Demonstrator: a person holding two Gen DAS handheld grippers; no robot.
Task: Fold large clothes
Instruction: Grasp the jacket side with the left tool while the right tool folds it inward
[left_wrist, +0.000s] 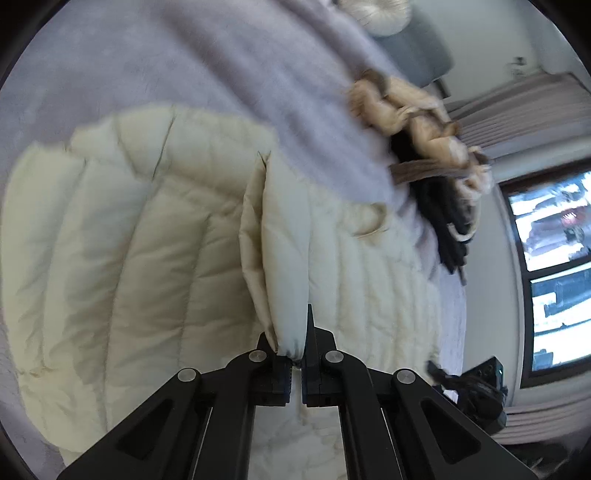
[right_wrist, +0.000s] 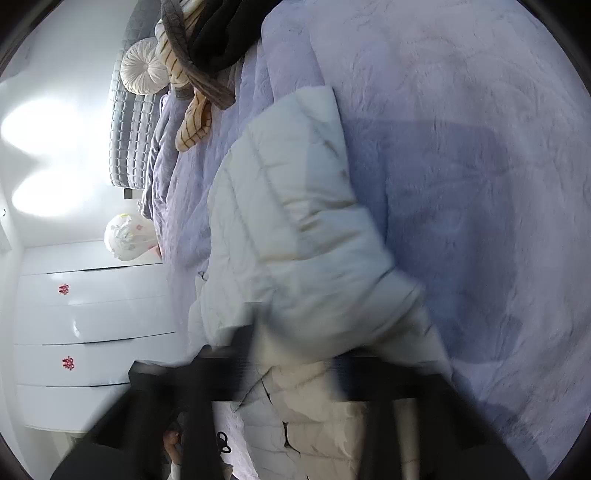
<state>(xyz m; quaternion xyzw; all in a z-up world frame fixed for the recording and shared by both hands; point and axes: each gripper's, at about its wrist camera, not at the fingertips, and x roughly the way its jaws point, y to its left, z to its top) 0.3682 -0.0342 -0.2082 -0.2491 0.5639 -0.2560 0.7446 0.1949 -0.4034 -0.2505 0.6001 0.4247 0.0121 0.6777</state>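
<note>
My left gripper (left_wrist: 295, 363) pinches the cream quilted puffer jacket (left_wrist: 155, 236), lengthwise ahead (right gripper (right_wrist: 295, 369) blurred, shut).

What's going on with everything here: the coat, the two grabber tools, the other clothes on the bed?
Cream puffer jacket: spread on the bed, one edge lifted into a ridge.
Left gripper: jaws shut on the jacket's edge.
Right gripper: motion-blurred, jaws shut, apparently on the jacket.
Lavender blanket: spread flat under the jacket.
Clothes pile: heaped, unfolded.
Round pillow: propped against the headboard.
</note>
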